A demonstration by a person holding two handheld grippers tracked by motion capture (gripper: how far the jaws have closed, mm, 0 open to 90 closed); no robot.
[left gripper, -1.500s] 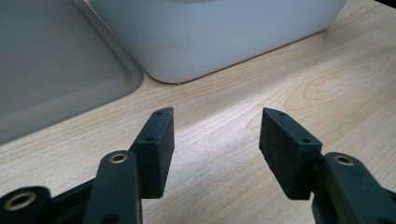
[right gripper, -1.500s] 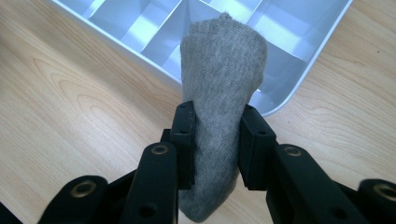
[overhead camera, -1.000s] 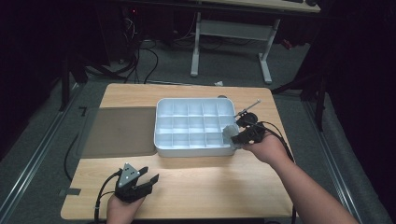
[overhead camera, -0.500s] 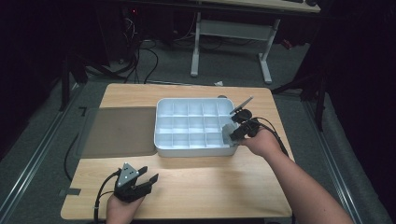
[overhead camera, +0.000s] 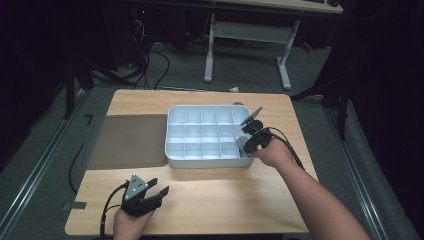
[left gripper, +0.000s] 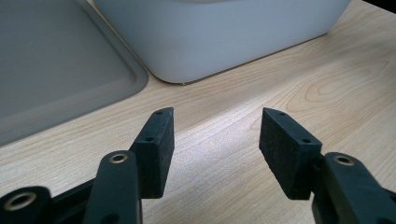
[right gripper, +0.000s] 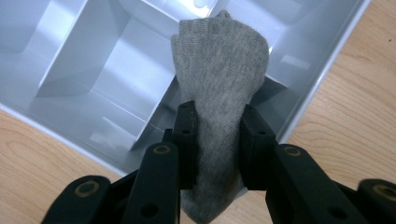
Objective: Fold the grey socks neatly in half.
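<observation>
Grey knit sock [right gripper: 219, 93], white divided bin [overhead camera: 172, 132], light wood-grain table [overhead camera: 225, 195], blk grippers.

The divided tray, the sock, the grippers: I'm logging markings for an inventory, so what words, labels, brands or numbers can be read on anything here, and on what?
None can be read.
White divided tray: plain walls, no label.
Grey sock clamped in the right gripper: plain knit, no tag visible.
Grey lid and wooden table: unmarked.
Left gripper: bare black jaws, held open.

Light falls from above onto the tabletop [overhead camera: 210, 195], leaving the floor around it dim and the far room almost black. In the left gripper view a pale glare streak crosses the wood. Near the lens, the white tray [right gripper: 70, 70] looks soft.
</observation>
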